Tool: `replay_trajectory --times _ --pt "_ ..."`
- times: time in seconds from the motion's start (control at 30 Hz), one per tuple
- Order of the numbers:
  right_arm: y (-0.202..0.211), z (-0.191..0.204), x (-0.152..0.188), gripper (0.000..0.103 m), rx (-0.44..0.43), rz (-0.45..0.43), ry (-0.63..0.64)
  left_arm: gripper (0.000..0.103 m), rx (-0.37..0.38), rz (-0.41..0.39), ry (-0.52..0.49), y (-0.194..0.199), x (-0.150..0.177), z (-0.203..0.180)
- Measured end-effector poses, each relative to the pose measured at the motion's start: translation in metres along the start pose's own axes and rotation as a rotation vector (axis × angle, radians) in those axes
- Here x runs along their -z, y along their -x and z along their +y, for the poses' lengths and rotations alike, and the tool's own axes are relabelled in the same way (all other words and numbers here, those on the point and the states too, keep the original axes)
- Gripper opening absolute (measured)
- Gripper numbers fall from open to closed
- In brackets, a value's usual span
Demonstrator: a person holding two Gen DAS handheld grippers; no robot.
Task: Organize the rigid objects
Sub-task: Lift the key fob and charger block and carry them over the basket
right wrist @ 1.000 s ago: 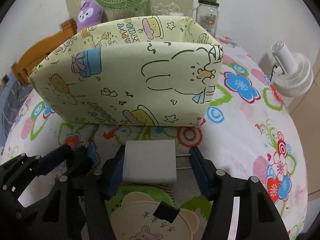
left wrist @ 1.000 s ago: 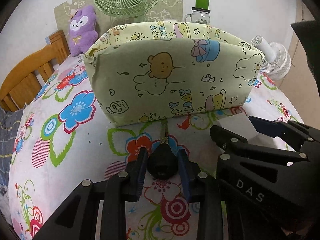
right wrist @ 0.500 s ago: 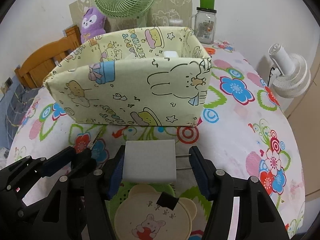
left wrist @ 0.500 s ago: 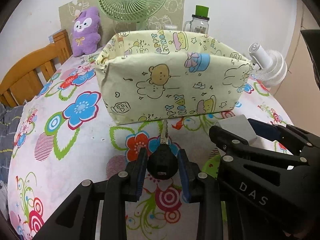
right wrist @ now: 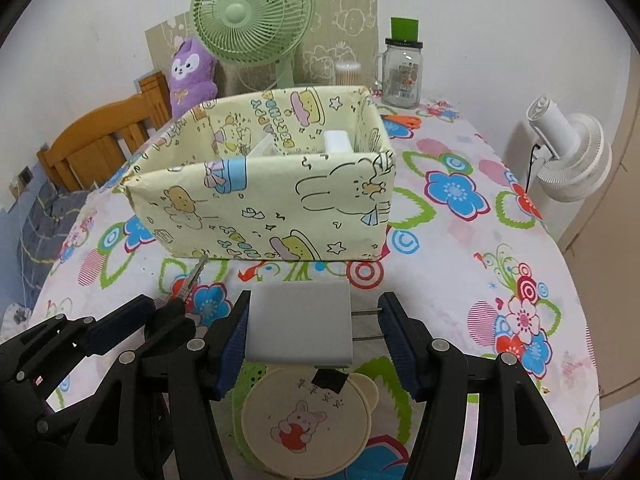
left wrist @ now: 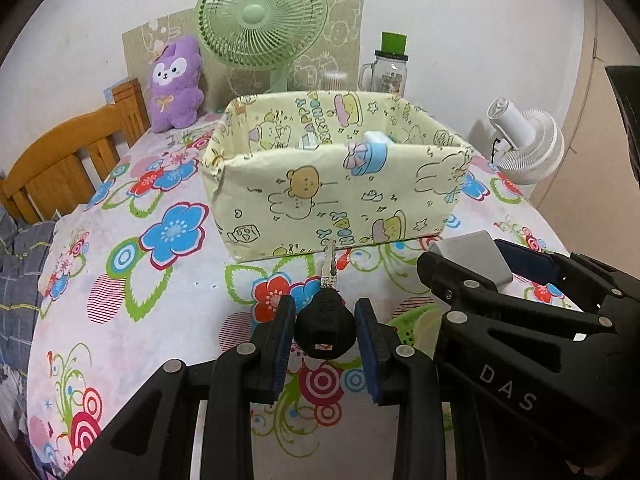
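Note:
My left gripper (left wrist: 325,320) is shut on a key with a black head (left wrist: 325,326), its metal blade pointing at the cartoon-print storage box (left wrist: 340,200). My right gripper (right wrist: 314,320) is shut on a white plug adapter (right wrist: 299,326), its two metal prongs against the right finger. Both are held above the table, in front of the box (right wrist: 272,216). The adapter also shows in the left wrist view (left wrist: 472,256), and the key in the right wrist view (right wrist: 192,280). A white object (right wrist: 338,141) sits inside the box.
A round bear coaster (right wrist: 308,420) on a green mat lies under my right gripper. A green fan (left wrist: 262,12), a purple plush (left wrist: 176,84) and a glass jar (left wrist: 388,72) stand behind the box. A white fan (right wrist: 572,152) is at the right. A wooden chair (left wrist: 60,164) is at the left.
Both grippers have risen and drawn back from the box with their objects, so the box looks smaller and its inside now shows.

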State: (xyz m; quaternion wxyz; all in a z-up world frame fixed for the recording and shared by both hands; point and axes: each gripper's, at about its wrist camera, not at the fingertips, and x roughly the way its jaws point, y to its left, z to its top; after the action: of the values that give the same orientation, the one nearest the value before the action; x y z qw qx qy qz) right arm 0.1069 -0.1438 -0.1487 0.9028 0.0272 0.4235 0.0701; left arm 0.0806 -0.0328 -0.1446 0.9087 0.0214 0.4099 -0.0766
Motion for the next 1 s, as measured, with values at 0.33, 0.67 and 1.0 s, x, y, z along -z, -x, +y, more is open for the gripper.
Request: replay_trajectory --times 0.33,0.67,1.0 --pt "0.029 0.002 -0.005 0.065 0.009 -0.048 0.012 0.030 -0.009 -0.034 0.000 0.022 -0.006 -0.007" --pt "0.051 0.001 -0.013 0.065 -0.008 -0.085 0.020 0.030 0.002 -0.065 -0.011 0.040 -0.016 -0.019" --pt "0.066 -0.004 -0.022 0.065 -0.020 -0.107 0.018 0.030 -0.017 -0.086 -0.014 0.047 -0.028 -0.026"
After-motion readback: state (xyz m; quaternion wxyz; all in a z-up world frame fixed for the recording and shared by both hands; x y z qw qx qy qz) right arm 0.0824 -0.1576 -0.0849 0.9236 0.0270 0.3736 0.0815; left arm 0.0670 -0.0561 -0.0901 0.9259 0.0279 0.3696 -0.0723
